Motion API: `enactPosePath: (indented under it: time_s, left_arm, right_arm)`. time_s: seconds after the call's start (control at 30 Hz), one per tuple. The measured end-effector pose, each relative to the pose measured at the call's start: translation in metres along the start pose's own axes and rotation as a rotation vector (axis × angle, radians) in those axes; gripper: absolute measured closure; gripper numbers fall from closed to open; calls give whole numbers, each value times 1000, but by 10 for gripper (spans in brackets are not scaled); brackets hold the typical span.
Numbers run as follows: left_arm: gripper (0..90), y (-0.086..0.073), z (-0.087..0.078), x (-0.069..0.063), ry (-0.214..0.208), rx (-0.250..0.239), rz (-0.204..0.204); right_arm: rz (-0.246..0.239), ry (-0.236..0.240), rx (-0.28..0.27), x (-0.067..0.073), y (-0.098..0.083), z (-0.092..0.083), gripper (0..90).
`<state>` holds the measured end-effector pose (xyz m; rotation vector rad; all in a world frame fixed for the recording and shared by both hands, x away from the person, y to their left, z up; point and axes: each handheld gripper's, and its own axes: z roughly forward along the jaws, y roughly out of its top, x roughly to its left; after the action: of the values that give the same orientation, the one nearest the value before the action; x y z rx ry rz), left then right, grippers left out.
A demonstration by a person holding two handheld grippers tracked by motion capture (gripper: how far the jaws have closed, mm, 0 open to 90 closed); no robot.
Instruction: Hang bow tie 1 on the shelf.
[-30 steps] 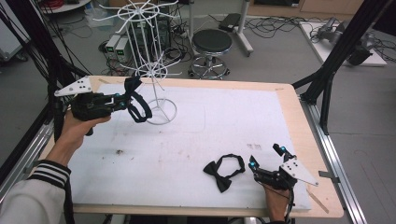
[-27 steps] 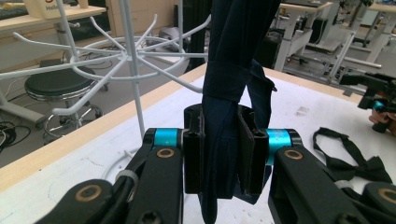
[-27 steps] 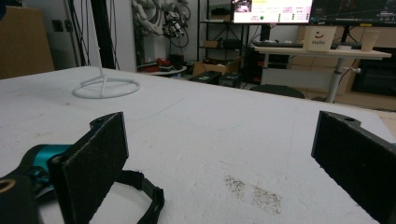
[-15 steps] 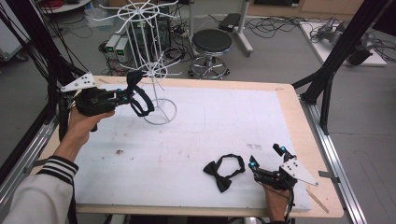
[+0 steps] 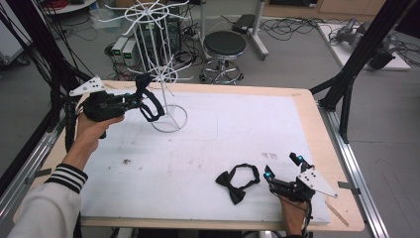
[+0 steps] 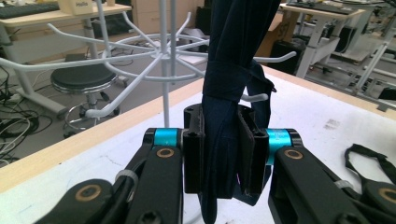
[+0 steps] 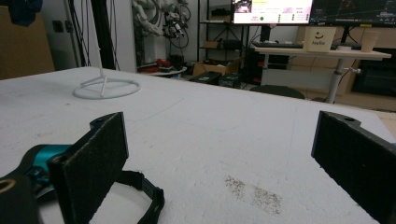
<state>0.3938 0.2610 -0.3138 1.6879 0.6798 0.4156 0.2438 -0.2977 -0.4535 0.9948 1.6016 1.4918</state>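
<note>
My left gripper (image 5: 136, 96) is raised over the table's far left, shut on a dark bow tie (image 5: 151, 106) whose strap loop hangs beside the white wire rack (image 5: 159, 64). In the left gripper view the pads (image 6: 194, 144) pinch the dark fabric (image 6: 224, 135), and a rack hook (image 6: 252, 97) ends right beside the strap. A second black bow tie (image 5: 237, 181) lies flat near the front edge. My right gripper (image 5: 281, 167) rests on the mat just right of it, open, with nothing between its pads (image 7: 93, 158); that tie's strap (image 7: 144, 191) lies by the left pad.
The rack stands on a ring base (image 5: 171, 121) on the white mat (image 5: 237, 129), its hooks spreading at two levels. A black stool (image 5: 224, 47) and cables lie on the floor beyond the table. The wooden table edge (image 5: 317, 129) borders the mat.
My left hand has lifted slightly and shifted right, bringing the held bow tie closer to the rack's lower hooks. The right gripper and the tie on the mat have stayed put.
</note>
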Motion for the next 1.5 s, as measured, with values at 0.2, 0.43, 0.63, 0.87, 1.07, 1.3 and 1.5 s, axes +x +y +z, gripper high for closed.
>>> enactPosePath:
  time_s: [0.2, 0.43, 0.63, 0.87, 1.07, 1.3, 1.5]
  left_arm:
    - [747, -3, 3, 3, 27, -3, -9]
    - [747, -9, 8, 3, 59, 4, -11]
    - [747, -15, 10, 3, 76, 5, -21]
    - [744, -20, 12, 3, 99, 4, -29]
    - [717, -25, 11, 4, 114, 12, -35]
    - [455, -29, 12, 4, 130, 49, -51]
    - [166, -31, 9, 3, 135, 46, -53]
  right_arm:
    - [9, -1, -1, 0, 0, 0, 30]
    - [9, -2, -2, 0, 0, 0, 30]
    - [11, 2, -2, 0, 0, 0, 30]
    - [12, 0, -4, 0, 0, 0, 30]
    - [15, 0, -5, 0, 0, 0, 30]
    - [11, -4, -7, -1, 0, 0, 30]
    - [8, -7, -11, 0, 0, -1, 30]
